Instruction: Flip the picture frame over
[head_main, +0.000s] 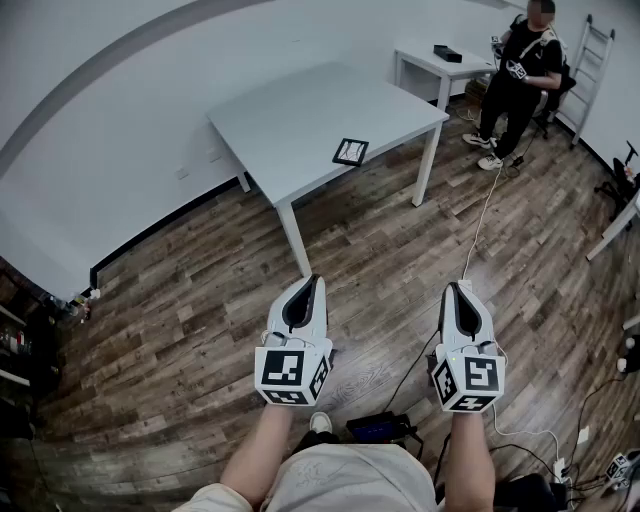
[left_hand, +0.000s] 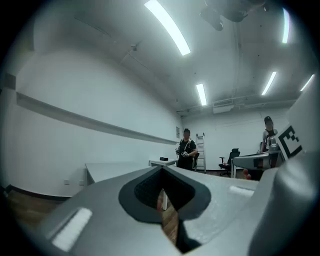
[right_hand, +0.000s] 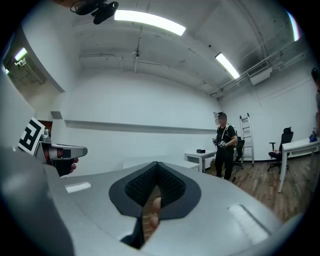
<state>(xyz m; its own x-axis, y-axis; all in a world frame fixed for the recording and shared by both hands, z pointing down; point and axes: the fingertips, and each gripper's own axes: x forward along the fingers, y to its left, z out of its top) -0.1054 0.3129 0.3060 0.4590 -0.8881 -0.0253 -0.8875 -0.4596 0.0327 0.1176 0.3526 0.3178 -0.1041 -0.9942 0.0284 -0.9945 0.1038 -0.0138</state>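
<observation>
Across the room, near the front edge of a grey table (head_main: 290, 115), a small dark frame (head_main: 350, 151) lies flat. The left gripper (head_main: 314, 283) and right gripper (head_main: 451, 289) are both clenched on nothing, well apart from it. The frame looks light, rigid and possibly glazed, so fragile; pinching opposite edges seems safest.

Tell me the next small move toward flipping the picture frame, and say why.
Probably walk forward to the table's near corner. The picture frame lies flat near the table edge, well ahead, while the left gripper and right gripper hang over the wooden floor, both shut and empty, nowhere near it.
</observation>
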